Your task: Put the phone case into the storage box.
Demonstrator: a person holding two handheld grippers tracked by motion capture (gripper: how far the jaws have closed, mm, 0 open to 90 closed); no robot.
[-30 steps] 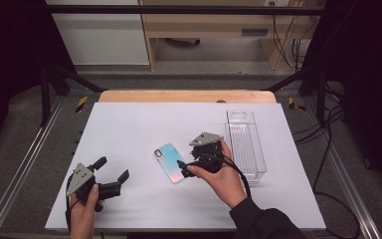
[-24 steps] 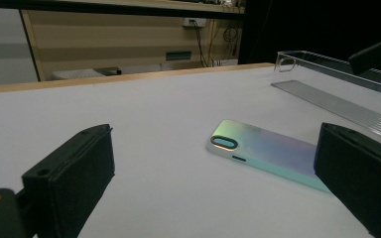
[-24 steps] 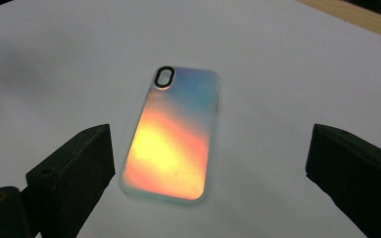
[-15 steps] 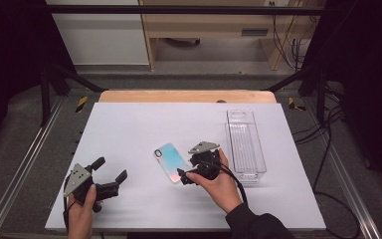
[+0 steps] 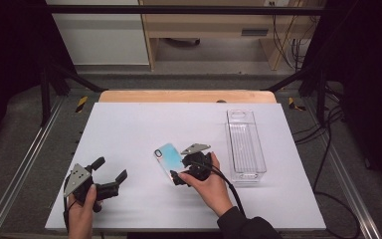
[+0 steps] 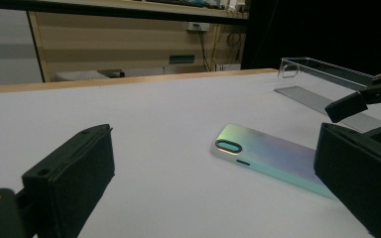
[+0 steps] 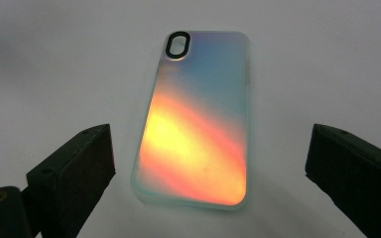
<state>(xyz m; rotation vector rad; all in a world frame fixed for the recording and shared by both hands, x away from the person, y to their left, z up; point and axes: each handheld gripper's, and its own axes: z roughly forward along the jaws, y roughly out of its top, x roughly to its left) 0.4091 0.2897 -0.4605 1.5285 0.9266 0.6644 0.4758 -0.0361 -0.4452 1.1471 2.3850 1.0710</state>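
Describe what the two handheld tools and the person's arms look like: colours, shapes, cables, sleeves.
Both are black two-jaw tools with blocky, squared black jaws. The left tool and the right tool each carry a grey three-cornered plate on top. A black cable trails from the right tool back past the wrist. The right arm wears a dark sleeve; the left hand shows no sleeve in the high view.

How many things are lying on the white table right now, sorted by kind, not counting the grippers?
Phone case: 1, iridescent, lying flat
Clear plastic bin: 1, long, on the white table to the right of the case
Total: 2
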